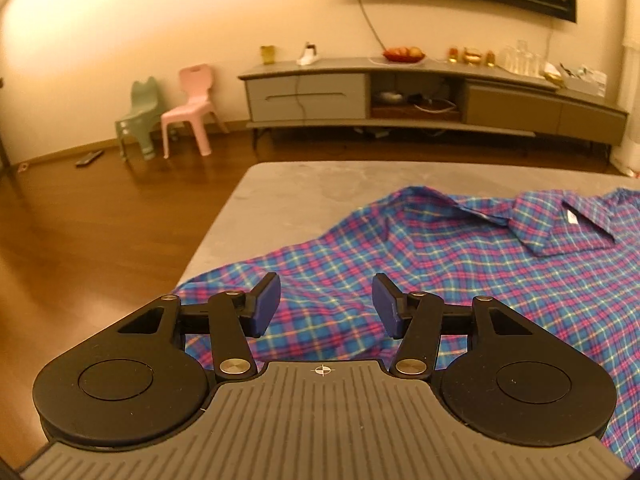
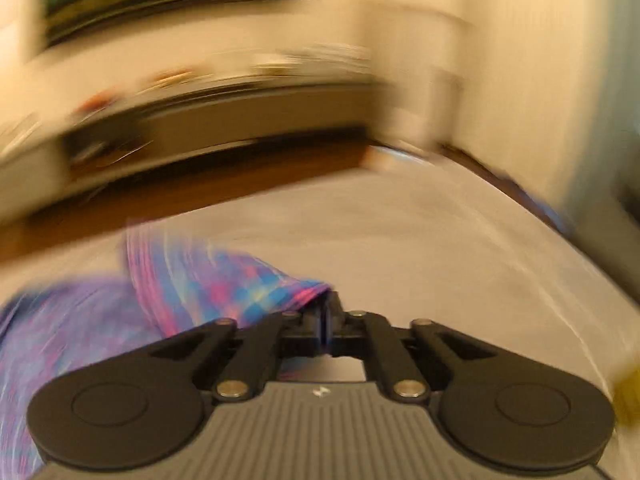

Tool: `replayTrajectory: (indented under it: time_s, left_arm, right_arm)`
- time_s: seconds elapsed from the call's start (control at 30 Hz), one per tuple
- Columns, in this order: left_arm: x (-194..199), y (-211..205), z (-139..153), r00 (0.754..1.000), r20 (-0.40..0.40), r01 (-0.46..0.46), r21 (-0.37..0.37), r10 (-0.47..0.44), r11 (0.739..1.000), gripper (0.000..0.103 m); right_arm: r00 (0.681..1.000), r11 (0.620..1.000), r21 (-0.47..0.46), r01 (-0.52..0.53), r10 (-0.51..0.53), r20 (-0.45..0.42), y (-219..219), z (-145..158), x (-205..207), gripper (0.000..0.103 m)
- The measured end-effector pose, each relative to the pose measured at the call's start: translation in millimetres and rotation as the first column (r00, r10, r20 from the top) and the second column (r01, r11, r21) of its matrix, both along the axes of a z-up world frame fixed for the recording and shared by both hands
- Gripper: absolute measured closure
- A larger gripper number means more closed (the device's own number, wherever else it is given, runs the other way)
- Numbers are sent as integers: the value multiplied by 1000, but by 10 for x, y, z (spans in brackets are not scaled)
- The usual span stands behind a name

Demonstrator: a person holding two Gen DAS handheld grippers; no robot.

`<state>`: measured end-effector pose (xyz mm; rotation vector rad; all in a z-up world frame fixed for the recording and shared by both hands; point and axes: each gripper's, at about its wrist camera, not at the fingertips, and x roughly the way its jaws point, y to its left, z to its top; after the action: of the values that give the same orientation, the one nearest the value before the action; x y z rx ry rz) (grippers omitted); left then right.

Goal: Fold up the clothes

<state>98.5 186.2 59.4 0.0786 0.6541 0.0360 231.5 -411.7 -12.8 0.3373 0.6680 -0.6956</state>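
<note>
Two grippers: left gripper (image 1: 326, 306) fingers wide over plaid shirt (image 1: 460, 264) on grey table (image 1: 288, 200); right gripper (image 2: 325, 322) pinching shirt.

Your left gripper (image 1: 326, 306) carries black linkage arms, round black hubs, silver pivot screws, blue finger pads (image 1: 267, 304) and a ribbed grey body with a crosshair mark; your right gripper (image 2: 325, 322) matches, blurred.

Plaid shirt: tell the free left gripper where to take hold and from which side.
Grip the plaid shirt at its loose rumpled edge by the table's left side, just ahead of the open left gripper. Come in low from that side; the raised folds there give the fingers something to pinch. The right gripper already holds another part.
</note>
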Motion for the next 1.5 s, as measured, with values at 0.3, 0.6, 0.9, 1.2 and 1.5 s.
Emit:
replayTrajectory:
  time_s: [0.3,0.6,0.9,1.2,1.5]
  left_arm:
    - [112,-130,-76,998,-39,47,37,-46,998,53]
    - [134,-190,-147,996,-61,73,54,-69,996,50]
    - [182,-197,-233,991,-92,105,92,-97,990,48]
    - [165,-284,-304,983,-105,162,136,-148,977,47]
    - [142,-277,-240,982,-84,178,126,-168,976,47]
  right_arm:
    - [954,990,17,140,-139,266,483,392,-989,23]
    - [969,962,-165,-216,232,87,777,162,-554,32]
    - [988,988,-25,-154,154,-14,611,27,-153,59]
    - [446,146,-564,-813,778,-442,3196,-139,533,38]
    - [231,-275,-518,-810,662,-713,3585,-715,777,49]
